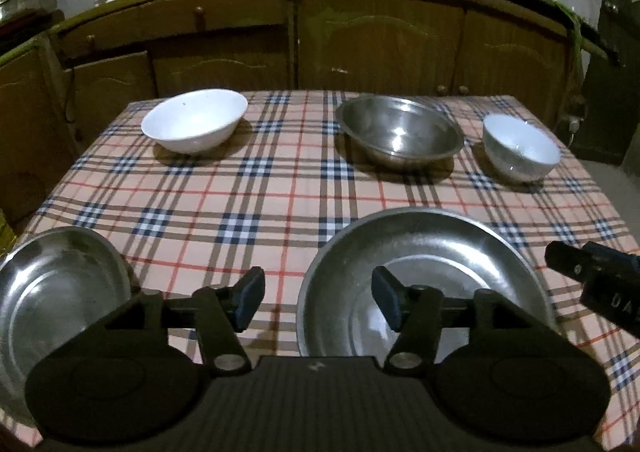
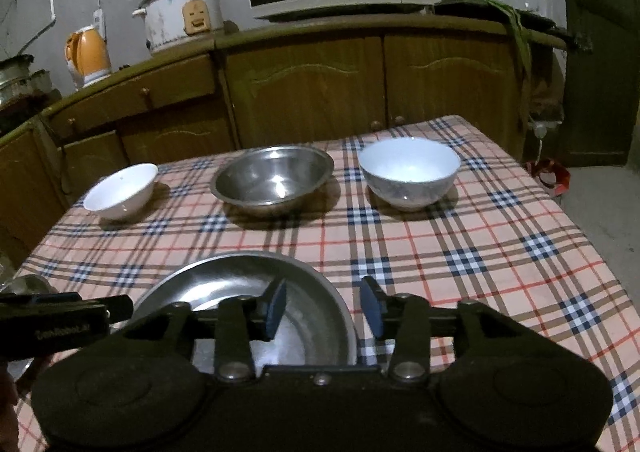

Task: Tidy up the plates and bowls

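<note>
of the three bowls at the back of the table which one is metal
The middle one: the wide, shallow stainless steel bowl. The shallow white bowl to its left and the deeper white bowl to its right are both ceramic-looking.

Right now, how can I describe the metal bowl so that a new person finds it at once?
Look at the checked tablecloth and find the far row of three bowls. The metal bowl stands in the middle of that row, between the shallow white bowl and the deeper white bowl. It alone is grey, shiny steel.
</note>
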Action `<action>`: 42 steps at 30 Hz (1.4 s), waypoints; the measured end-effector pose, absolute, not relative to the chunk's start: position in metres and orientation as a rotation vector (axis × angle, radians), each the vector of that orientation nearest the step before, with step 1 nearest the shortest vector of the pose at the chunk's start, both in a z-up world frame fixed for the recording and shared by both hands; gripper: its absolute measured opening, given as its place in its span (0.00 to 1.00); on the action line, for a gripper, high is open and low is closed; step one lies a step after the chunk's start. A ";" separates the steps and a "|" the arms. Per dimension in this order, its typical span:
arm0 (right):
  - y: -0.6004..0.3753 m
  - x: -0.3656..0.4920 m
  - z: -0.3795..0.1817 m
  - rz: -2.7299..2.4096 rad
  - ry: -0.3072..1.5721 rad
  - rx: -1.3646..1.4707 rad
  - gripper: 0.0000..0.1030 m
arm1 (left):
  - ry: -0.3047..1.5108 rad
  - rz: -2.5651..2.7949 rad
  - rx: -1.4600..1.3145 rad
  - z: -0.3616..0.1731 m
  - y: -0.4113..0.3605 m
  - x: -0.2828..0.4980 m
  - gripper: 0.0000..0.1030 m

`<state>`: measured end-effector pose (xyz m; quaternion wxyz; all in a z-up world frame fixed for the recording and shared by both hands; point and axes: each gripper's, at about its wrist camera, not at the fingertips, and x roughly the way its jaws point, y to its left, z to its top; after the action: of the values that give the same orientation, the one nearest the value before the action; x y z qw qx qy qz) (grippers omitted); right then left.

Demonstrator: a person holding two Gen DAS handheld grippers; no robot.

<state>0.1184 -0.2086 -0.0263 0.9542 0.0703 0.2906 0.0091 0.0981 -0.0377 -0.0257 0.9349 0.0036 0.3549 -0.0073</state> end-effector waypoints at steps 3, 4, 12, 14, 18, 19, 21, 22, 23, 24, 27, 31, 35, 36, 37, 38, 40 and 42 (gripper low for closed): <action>-0.207 0.111 -0.018 0.029 0.578 0.152 0.64 | 0.720 -0.009 0.000 -0.016 -0.037 0.091 0.66; -0.206 0.109 -0.015 0.032 0.572 0.153 0.68 | 0.716 -0.008 0.001 -0.013 -0.036 0.088 0.68; -0.200 0.090 0.005 0.053 0.538 0.158 0.77 | 0.684 -0.003 -0.004 0.005 -0.032 0.070 0.83; -0.197 0.085 0.008 0.061 0.531 0.158 0.77 | 0.678 0.001 -0.005 0.008 -0.031 0.067 0.83; -0.189 0.079 0.014 0.082 0.525 0.152 0.77 | 0.670 0.007 -0.001 0.013 -0.027 0.060 0.85; -0.186 0.078 0.015 0.088 0.524 0.150 0.78 | 0.666 0.007 -0.001 0.014 -0.026 0.059 0.85; -0.181 0.076 0.017 0.101 0.520 0.144 0.78 | 0.660 0.009 -0.003 0.016 -0.023 0.055 0.86; -0.179 0.075 0.017 0.106 0.520 0.140 0.78 | 0.656 0.010 -0.004 0.017 -0.022 0.054 0.87; -0.177 0.074 0.018 0.112 0.519 0.137 0.78 | 0.654 0.012 -0.002 0.018 -0.021 0.053 0.87; -0.174 0.073 0.019 0.117 0.519 0.134 0.78 | 0.651 0.014 -0.001 0.018 -0.020 0.052 0.87; -0.167 0.071 0.020 0.130 0.518 0.127 0.78 | 0.643 0.019 0.000 0.020 -0.017 0.048 0.87; -0.160 0.069 0.022 0.144 0.517 0.117 0.78 | 0.636 0.020 -0.008 0.022 -0.012 0.044 0.88; -0.153 0.068 0.023 0.151 0.519 0.111 0.78 | 0.631 0.031 -0.009 0.022 -0.008 0.041 0.88; -0.151 0.068 0.022 0.153 0.521 0.110 0.78 | 0.633 0.035 -0.011 0.022 -0.006 0.041 0.88; -0.149 0.069 0.022 0.156 0.523 0.107 0.78 | 0.634 0.038 -0.012 0.022 -0.004 0.041 0.88; -0.148 0.069 0.023 0.160 0.526 0.104 0.78 | 0.635 0.041 -0.013 0.022 -0.002 0.041 0.88; -0.142 0.070 0.023 0.169 0.527 0.100 0.78 | 0.635 0.047 -0.015 0.022 0.003 0.040 0.88; -0.136 0.071 0.023 0.179 0.526 0.097 0.78 | 0.633 0.056 -0.020 0.023 0.009 0.039 0.88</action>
<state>0.0707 -0.1364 0.0232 0.9605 0.0478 0.2594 0.0883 0.0392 0.0088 0.0228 0.9499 -0.0100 0.3111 0.0275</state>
